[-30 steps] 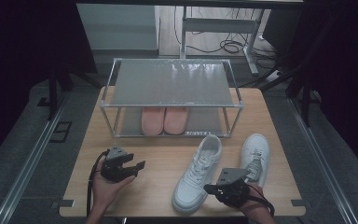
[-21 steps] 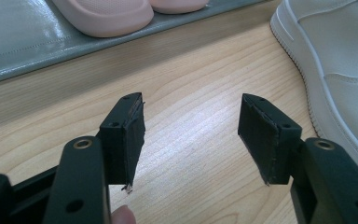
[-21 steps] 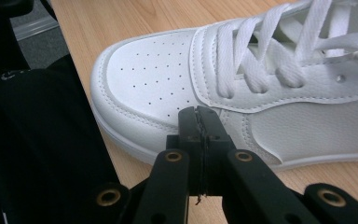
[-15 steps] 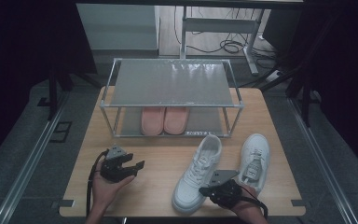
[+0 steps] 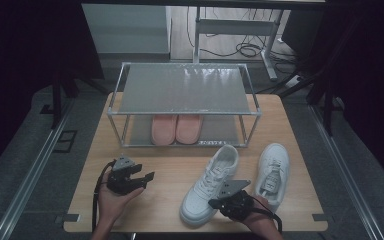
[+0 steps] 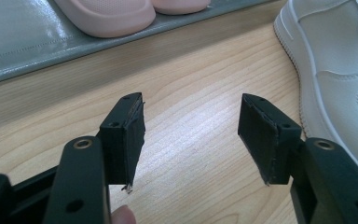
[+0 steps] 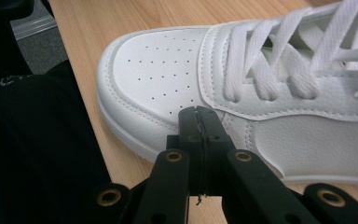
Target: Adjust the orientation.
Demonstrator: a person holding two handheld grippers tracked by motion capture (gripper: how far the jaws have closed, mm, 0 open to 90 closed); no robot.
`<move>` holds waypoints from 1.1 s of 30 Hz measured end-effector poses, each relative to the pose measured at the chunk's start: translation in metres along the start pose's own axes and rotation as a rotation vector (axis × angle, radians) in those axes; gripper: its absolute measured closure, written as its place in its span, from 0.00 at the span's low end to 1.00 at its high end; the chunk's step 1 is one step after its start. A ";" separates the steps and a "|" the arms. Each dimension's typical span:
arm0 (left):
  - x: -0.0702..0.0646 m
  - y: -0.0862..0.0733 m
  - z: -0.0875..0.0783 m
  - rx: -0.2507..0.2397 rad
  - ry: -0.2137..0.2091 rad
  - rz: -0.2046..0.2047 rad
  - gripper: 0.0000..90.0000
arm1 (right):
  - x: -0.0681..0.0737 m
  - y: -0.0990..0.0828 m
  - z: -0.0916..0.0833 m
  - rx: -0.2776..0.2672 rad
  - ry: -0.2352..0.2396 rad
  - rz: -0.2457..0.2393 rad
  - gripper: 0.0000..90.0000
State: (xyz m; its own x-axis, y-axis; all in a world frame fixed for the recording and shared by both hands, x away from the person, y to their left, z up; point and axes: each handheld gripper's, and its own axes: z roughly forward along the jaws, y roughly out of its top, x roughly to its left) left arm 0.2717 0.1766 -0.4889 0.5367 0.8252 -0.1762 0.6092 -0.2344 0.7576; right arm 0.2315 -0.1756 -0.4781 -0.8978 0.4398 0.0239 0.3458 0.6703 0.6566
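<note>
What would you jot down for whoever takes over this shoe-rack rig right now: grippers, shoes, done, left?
Left gripper: jaws open, nothing between them, held above the bare wooden table in front of the metal-framed two-shelf rack.
Right gripper: jaws shut together on nothing, tips at the side of the nearer white lace-up sneaker, by its toe.
Second white sneaker lies to its right; both are on the table, in front of the rack.
Pair of pink slippers: on the rack's lower shelf. Top shelf bare.
Done: neither sneaker picked up.
Left: probably gripping the sneakers and shelving them.
</note>
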 end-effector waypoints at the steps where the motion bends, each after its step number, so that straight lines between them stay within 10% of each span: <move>1: 0.000 0.000 0.000 0.000 0.000 0.000 0.46 | 0.000 0.001 0.001 -0.002 0.001 -0.001 1.00; 33: 0.008 -0.001 -0.003 -0.002 0.007 -0.015 0.46 | -0.013 0.063 0.065 -0.061 -0.026 0.024 1.00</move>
State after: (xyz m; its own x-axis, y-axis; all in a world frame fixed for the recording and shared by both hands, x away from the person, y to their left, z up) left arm 0.2738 0.1851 -0.4890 0.5231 0.8323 -0.1833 0.6160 -0.2206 0.7562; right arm 0.2831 -0.1005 -0.4857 -0.8819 0.4710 0.0212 0.3492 0.6222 0.7007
